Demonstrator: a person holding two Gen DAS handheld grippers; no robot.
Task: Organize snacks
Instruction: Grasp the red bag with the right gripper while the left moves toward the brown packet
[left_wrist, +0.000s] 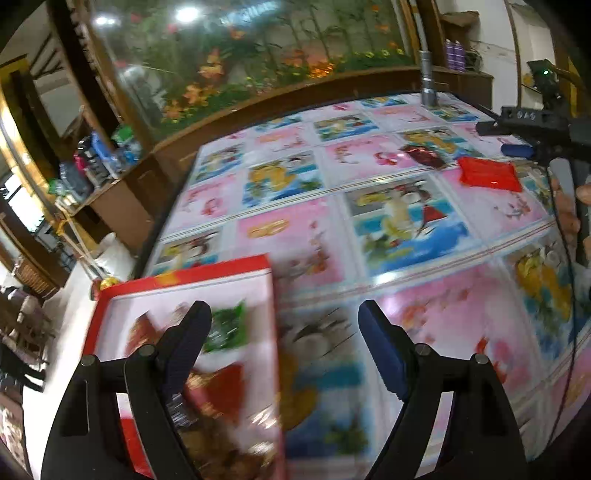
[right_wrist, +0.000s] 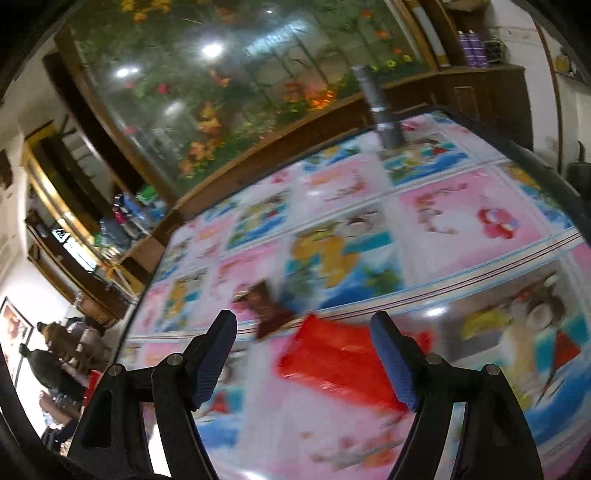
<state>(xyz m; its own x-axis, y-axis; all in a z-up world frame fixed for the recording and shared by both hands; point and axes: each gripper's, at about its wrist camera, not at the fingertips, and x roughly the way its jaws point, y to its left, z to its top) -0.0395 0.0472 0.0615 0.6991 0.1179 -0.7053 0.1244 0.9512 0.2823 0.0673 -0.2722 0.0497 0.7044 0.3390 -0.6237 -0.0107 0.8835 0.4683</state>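
Black fingers with blue pads fill the bottom of both my views. On my left gripper (left_wrist: 284, 321) the jaws stand wide with nothing between them; its left finger hangs over a red-rimmed snack box (left_wrist: 184, 291) at the table's near left corner, where blurred packets lie, one green (left_wrist: 225, 328) and others red and brown. On my right gripper (right_wrist: 303, 332) the jaws are also wide, pressing on nothing; the red snack packet (right_wrist: 340, 358) lies flat on the table between and just beyond the fingertips, though blur keeps me from telling whether the right pad touches it. A dark brown snack (right_wrist: 269, 306) lies just past it, close beside its far left corner.

Across the table (left_wrist: 369, 173) spreads a glossy cloth of pink and blue cartoon panels, catching glare from ceiling lamps. From the left view the red packet and the brown one sit well apart from the box, toward the far right, beside my right gripper's black frame. A grey metal post (right_wrist: 384, 125) rises at the far edge. Behind it runs a wood-framed glass wall (left_wrist: 258, 55) of orange flowers and green leaves. Wooden shelves with clutter stand to the left, and people (right_wrist: 55, 350) are in the room's far left.
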